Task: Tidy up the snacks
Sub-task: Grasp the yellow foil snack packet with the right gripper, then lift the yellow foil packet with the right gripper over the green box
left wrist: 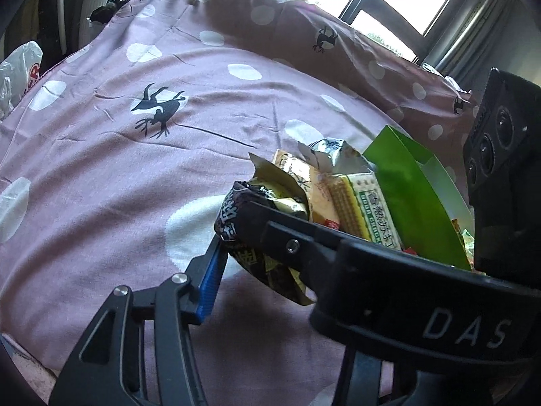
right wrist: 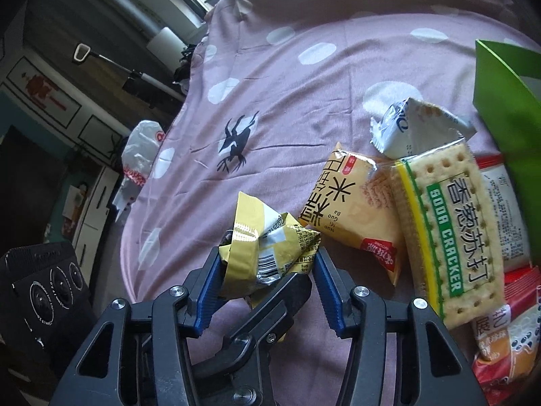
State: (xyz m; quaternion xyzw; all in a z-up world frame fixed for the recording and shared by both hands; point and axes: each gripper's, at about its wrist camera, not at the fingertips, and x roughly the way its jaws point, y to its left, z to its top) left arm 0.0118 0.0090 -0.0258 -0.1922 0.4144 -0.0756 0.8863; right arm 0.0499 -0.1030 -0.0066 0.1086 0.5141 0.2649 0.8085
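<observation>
The right gripper has its blue-padded fingers spread a little, with a crumpled gold snack packet lodged between them at lower centre of the right wrist view; the left pad presses the wrapper, and the right pad sits at its edge. A black finger of the other tool crosses beneath the packet there. In the left wrist view the left gripper meets the same packet, its dark printed side showing, at centre right of the frame: one blue pad touches the wrapper's lower left, while the right gripper's black body covers the other finger, so whether the left gripper clamps it cannot be told.

Just right of the packet lie an orange rice-snack packet and a soda cracker pack, side by side and touching. A silver-white wrapper sits above them. A green box stands at the right edge. Red packets fill the lower right corner. All rest on a pink polka-dot bedsheet with a deer print.
</observation>
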